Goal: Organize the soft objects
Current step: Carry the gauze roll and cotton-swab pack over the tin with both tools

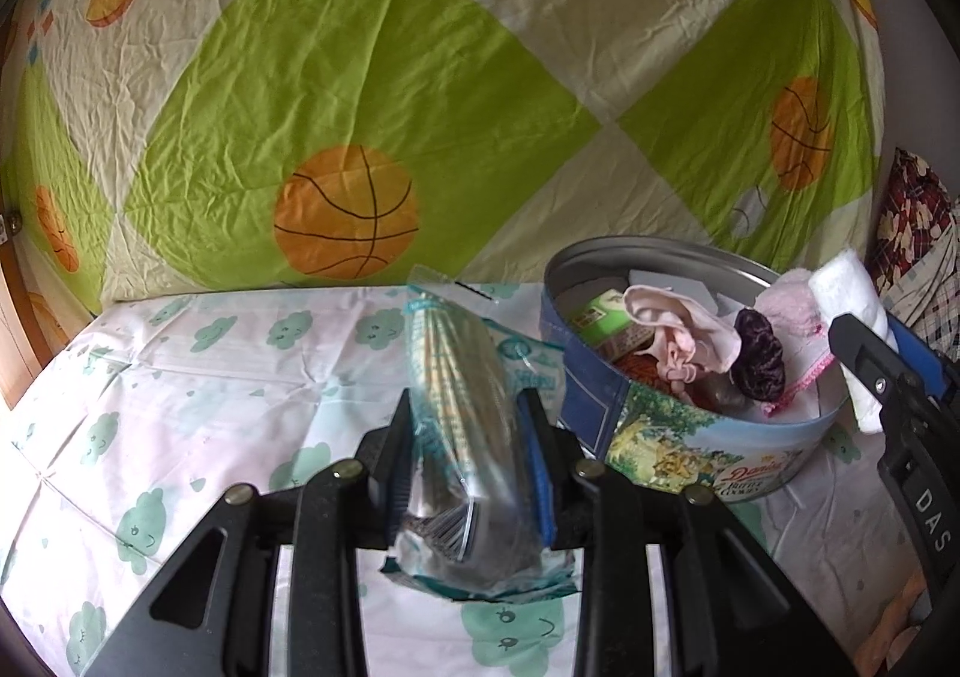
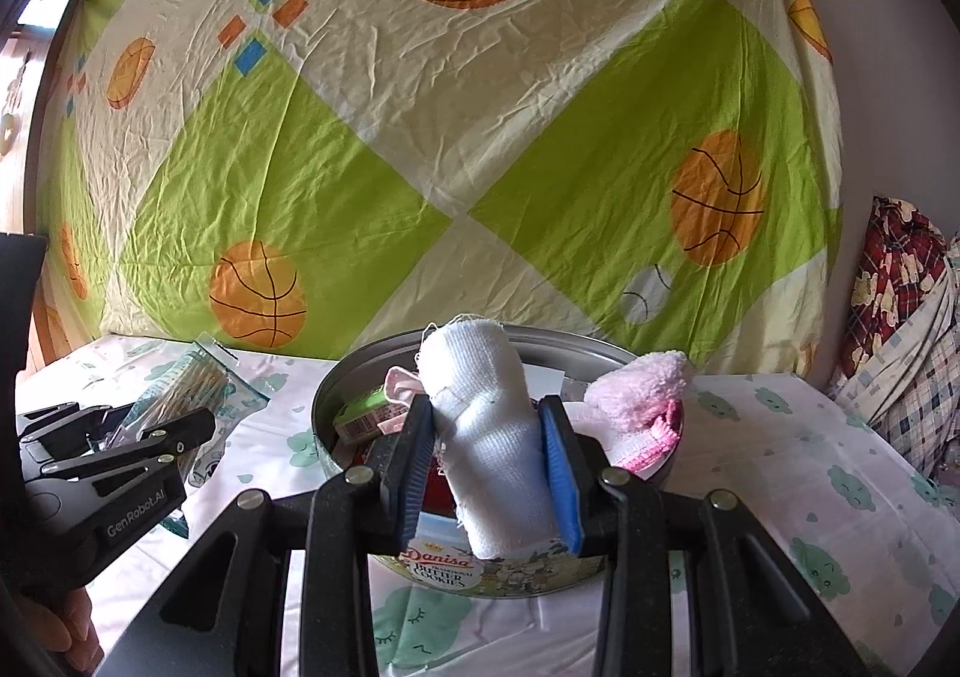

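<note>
My left gripper (image 1: 467,398) is shut on a clear plastic bag of cotton swabs (image 1: 456,377), held just above the cloud-print cloth, left of the round blue cookie tin (image 1: 708,455). The tin holds a pink cloth (image 1: 678,335), a dark purple scrunchie (image 1: 759,350), a fluffy pink piece (image 1: 786,299) and a green box (image 1: 606,317). My right gripper (image 2: 486,404) is shut on a white gauze roll (image 2: 498,437), over the near rim of the tin (image 2: 510,569). In the right wrist view, the fluffy pink piece (image 2: 639,395) lies on the tin's right rim, and the left gripper (image 2: 162,419) with the swab bag (image 2: 192,377) is at the left.
A wrinkled green and cream sheet with basketballs (image 1: 348,215) hangs right behind the table. A pile of plaid and bear-print cloth (image 2: 894,317) lies at the far right. The cloud-print tablecloth (image 2: 780,467) spreads out on both sides of the tin. A wooden frame (image 1: 12,329) borders the left.
</note>
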A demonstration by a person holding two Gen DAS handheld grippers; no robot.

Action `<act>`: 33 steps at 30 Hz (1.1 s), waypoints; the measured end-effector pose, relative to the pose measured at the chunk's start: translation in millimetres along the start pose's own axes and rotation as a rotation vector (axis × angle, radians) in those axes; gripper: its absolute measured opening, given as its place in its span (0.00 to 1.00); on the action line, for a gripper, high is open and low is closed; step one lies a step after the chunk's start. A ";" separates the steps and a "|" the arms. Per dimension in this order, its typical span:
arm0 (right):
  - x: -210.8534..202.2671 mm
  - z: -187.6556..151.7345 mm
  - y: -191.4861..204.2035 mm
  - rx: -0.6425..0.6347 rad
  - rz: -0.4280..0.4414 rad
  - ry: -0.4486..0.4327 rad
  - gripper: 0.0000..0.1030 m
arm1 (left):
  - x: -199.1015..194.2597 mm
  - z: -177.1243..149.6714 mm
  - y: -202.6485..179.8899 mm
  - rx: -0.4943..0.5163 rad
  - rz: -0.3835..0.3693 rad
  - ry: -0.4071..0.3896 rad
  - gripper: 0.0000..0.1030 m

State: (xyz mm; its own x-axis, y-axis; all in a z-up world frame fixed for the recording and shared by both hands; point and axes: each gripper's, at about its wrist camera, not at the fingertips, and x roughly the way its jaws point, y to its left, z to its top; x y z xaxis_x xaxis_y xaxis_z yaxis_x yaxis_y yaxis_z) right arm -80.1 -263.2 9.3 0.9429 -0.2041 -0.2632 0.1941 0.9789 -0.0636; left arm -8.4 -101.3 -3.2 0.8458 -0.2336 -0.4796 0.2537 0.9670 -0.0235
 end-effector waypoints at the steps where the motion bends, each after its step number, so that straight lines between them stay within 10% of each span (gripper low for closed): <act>1: 0.3 0.4 -2.1 0.001 -0.005 -0.002 0.37 | -0.2 1.0 -1.7 0.001 -0.002 -0.002 0.29; 33: 47.4 14.1 -65.9 0.047 -0.109 0.059 0.37 | 11.0 36.5 -64.1 0.057 -0.094 -0.061 0.29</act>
State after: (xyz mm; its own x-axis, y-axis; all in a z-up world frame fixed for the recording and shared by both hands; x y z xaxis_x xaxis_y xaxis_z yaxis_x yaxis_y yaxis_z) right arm -44.4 -337.3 14.6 0.8983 -0.3084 -0.3130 0.3087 0.9499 -0.0500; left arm 1.8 -169.6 25.1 0.8435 -0.3306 -0.4233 0.3582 0.9335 -0.0153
